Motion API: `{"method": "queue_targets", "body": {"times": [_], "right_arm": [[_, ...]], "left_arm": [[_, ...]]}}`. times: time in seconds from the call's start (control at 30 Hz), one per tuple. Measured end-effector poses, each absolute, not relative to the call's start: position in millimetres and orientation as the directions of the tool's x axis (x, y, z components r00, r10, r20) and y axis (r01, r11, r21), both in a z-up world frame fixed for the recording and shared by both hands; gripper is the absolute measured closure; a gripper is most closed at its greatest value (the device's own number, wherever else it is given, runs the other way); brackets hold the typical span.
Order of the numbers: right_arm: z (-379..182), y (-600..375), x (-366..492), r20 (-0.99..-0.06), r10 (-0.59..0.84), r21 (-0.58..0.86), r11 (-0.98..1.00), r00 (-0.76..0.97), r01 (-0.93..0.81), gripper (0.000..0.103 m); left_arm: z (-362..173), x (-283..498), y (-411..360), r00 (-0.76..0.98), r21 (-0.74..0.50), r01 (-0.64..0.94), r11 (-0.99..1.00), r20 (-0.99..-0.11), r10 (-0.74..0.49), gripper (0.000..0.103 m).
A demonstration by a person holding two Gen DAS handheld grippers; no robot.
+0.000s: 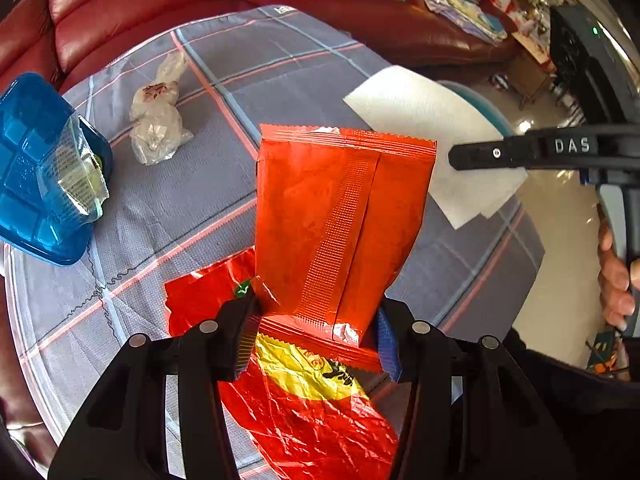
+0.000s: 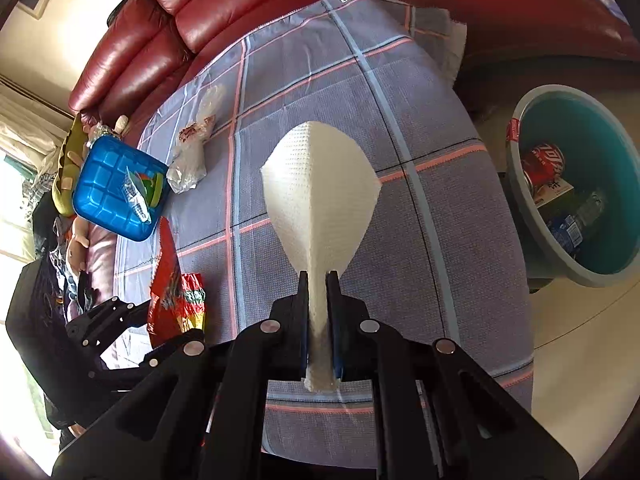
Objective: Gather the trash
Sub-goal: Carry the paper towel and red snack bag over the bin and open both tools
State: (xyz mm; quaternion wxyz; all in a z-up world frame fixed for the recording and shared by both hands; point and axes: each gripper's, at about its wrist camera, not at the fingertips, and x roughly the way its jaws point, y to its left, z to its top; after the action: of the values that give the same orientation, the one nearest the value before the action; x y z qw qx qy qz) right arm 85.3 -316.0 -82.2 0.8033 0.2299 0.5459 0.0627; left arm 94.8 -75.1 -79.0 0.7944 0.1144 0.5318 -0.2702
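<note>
My left gripper (image 1: 316, 340) has its jaws pinching the bottom seam of the orange wrapper (image 1: 340, 220), light and crinkly, above the counter (image 1: 200, 184). My right gripper (image 2: 318, 280) clamps the soft napkin (image 2: 320, 184) by its gathered end, near the bin (image 2: 520, 208).

Orange wrapper (image 1: 340, 220), white tissue (image 2: 320, 196)

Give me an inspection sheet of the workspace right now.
Surface: checked cloth over the table.
Job's things: orange wrapper, paper towel, red snack bag, knotted plastic bag, blue tray holding a clear wrapper.
Clutter: nothing seen.
Grippers: left gripper around the orange wrapper; right gripper shut on the paper towel.
Cables: nothing seen.
Surroundings: red sofa, teal bin with trash.
</note>
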Motion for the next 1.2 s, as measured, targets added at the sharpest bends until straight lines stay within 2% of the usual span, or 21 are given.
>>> {"method": "queue_targets", "body": {"times": [0.27, 0.47, 0.9, 1.2], "right_arm": [[-72.4, -347.1, 82.6, -0.831, 0.349, 0.458, 0.871, 0.433, 0.177, 0.093], [-56.8, -383.8, 79.3, -0.814, 0.327, 0.465, 0.863, 0.480, 0.200, 0.093], [-28.8, -516.1, 50.7, -0.788, 0.195, 0.460, 0.817, 0.583, 0.348, 0.093], [-49.5, -580.3, 31.3, -0.802, 0.158, 0.467, 0.768, 0.576, 0.439, 0.093]], "left_arm": [[-53.6, 104.5, -89.5, 0.333, -0.157, 0.488, 0.859, -0.876, -0.350, 0.052], [-41.9, 108.0, -120.1, 0.335, -0.185, 0.503, 0.844, -0.859, -0.388, 0.052], [-29.3, 120.4, -250.6, 0.256, -0.222, 0.639, 0.736, -0.841, -0.476, 0.052], [-55.5, 124.1, -353.8, 0.151, -0.238, 0.726, 0.645, -0.860, -0.488, 0.052]]}}
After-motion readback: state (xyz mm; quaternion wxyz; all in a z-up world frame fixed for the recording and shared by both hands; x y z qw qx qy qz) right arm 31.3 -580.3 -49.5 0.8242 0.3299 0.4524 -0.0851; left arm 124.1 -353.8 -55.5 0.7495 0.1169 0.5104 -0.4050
